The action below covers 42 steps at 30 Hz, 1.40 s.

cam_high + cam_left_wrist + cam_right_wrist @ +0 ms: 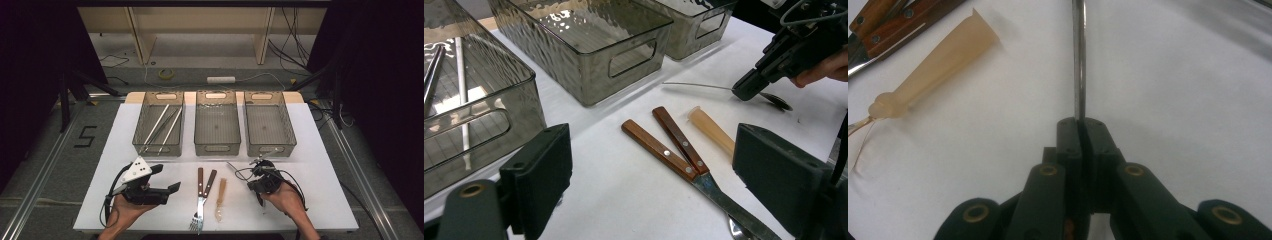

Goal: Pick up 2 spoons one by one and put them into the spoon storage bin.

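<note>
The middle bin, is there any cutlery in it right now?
No, the middle bin holds nothing in the high view; the long metal pieces lie in the left bin.

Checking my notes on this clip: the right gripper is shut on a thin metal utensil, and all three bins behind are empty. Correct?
Not quite. The right gripper is shut on the thin metal utensil, but the left bin holds long metal utensils, as the high view shows; the other two bins look empty.

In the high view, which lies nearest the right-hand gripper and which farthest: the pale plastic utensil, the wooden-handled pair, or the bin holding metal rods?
From the right gripper:
1. Pale plastic utensil, just to its left on the white table.
2. Wooden-handled pair, further left, near the table's middle.
3. Bin holding metal rods, far left at the back.
</note>
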Each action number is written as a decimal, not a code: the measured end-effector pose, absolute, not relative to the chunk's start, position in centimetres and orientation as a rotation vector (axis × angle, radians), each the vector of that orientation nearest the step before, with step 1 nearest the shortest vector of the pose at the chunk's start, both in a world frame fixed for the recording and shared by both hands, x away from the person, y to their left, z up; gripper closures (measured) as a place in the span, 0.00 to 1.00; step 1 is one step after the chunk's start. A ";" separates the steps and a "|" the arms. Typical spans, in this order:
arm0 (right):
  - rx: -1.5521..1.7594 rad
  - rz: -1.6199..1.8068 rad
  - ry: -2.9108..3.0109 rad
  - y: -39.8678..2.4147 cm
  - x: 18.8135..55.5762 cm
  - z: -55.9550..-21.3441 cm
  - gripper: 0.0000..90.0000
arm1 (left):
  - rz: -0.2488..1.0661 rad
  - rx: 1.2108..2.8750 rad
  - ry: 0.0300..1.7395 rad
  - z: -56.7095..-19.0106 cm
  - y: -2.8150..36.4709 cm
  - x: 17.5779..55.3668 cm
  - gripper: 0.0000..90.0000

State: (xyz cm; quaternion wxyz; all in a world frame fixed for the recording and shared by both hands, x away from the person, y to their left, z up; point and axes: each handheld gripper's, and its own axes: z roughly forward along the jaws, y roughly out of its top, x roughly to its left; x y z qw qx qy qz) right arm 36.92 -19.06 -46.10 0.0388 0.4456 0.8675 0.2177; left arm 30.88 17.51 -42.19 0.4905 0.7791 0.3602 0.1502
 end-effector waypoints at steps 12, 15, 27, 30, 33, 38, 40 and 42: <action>1.325 0.677 2.666 -19.2 36.6 -45.4 1.00 | 0.367 1.875 0.882 -42.2 17.8 30.9 0.17; 1.318 0.688 2.661 -19.1 36.6 -45.3 1.00 | 0.371 1.874 0.880 -42.2 17.8 31.0 0.17; 1.271 0.729 2.653 -19.2 36.4 -44.6 1.00 | 0.362 1.849 0.885 -42.2 18.1 31.1 0.17; 1.267 0.741 2.650 -19.2 36.5 -44.5 1.00 | 0.359 1.843 0.888 -42.2 18.2 31.2 0.17; 1.262 0.751 2.645 -19.2 36.5 -44.3 1.00 | 0.359 1.836 0.891 -42.3 18.2 31.2 0.17; 1.244 0.770 2.644 -19.1 36.6 -43.9 1.00 | 0.362 1.835 0.894 -42.3 18.3 31.2 0.17; 1.244 0.776 2.639 -19.1 36.7 -43.8 1.00 | 0.361 1.830 0.897 -42.3 18.3 31.2 0.17; 1.240 0.783 2.638 -19.0 36.7 -43.6 1.00 | 0.362 1.829 0.898 -42.3 18.3 31.2 0.17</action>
